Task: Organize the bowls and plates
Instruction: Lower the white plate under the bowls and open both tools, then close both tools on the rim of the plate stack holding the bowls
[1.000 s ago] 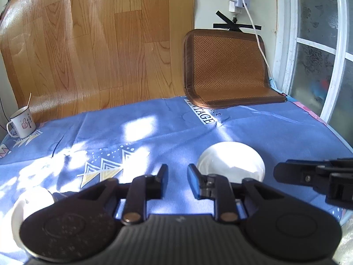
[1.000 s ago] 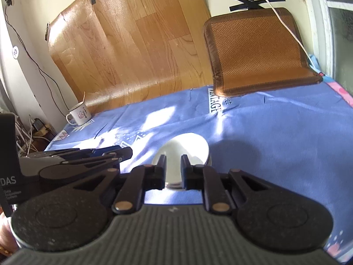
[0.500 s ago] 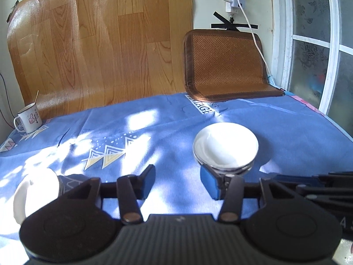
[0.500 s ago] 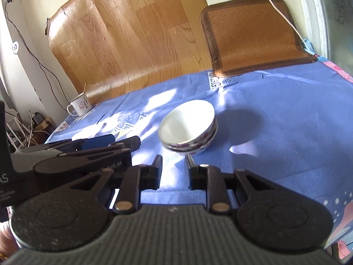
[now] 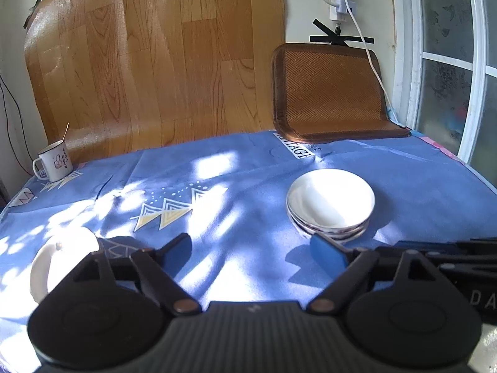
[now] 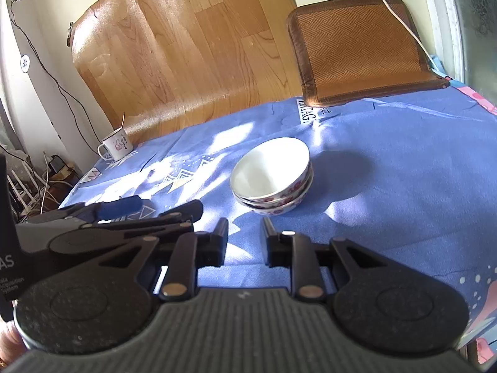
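A stack of white bowls (image 5: 330, 205) with red-patterned outsides (image 6: 271, 180) stands on the blue tablecloth (image 5: 236, 168), just ahead of both grippers. A white plate (image 5: 62, 258) lies at the near left in the left wrist view, partly hidden by the gripper body. My left gripper (image 5: 251, 248) has its jaws opening wide with nothing between them; its right fingertip is just short of the bowls. My right gripper (image 6: 244, 230) holds its jaws a narrow gap apart, empty, short of the stack. Each gripper shows in the other's view, the right gripper (image 5: 450, 248) and the left gripper (image 6: 139, 208).
A white enamel mug (image 5: 52, 161) with a spoon stands at the far left corner of the cloth. A brown woven mat (image 5: 332, 93) and a wood-pattern sheet (image 5: 155, 77) lean on the back wall. A white cable (image 5: 369, 56) hangs over the mat. The table's right edge runs beside a window (image 5: 450, 62).
The left jaws have spread from nearly closed to wide. The right jaws have parted slightly. Both grippers have drawn back from the bowl stack, which stays on the cloth.
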`<state>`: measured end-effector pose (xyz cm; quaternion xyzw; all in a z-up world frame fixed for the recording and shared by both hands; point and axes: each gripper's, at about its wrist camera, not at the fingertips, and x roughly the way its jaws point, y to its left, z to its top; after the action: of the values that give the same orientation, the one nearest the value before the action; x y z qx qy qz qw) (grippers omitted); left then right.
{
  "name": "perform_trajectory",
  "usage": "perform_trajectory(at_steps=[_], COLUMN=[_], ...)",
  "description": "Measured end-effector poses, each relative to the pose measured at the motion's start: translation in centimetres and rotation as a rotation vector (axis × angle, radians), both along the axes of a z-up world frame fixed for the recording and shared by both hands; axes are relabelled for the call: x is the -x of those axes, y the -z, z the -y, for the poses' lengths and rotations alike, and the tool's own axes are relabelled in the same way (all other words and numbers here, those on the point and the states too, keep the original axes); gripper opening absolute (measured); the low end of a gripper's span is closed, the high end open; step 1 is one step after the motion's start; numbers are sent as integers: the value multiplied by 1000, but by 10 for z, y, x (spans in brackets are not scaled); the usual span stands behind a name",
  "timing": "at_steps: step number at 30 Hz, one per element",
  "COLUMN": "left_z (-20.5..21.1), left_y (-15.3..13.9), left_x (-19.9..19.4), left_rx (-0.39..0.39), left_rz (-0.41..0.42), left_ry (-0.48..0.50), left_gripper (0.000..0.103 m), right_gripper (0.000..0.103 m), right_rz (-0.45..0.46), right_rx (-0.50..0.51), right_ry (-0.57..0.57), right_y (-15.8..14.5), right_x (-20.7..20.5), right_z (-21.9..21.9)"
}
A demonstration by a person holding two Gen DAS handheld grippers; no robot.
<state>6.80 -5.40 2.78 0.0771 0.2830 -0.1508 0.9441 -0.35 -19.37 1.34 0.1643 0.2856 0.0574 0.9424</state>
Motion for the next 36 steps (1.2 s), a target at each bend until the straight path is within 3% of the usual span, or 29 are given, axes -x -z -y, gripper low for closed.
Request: perform_trajectory(at_steps=[11,16,36], left_z=[-9,-13,-21], left_y=[0,0,8], left_x=[3,7,32], left_rx=[18,28,27], left_rz=[10,8,-24], left_ry=[-34,-47,-84], left_gripper=[103,103,103], right_gripper=[30,36,43], right_rz=[1,6,12], right_rx=[3,6,1], right_ry=[14,9,21], right_y=[0,1,5], right_x=[5,8,26], right_z=[-1,-2,3])
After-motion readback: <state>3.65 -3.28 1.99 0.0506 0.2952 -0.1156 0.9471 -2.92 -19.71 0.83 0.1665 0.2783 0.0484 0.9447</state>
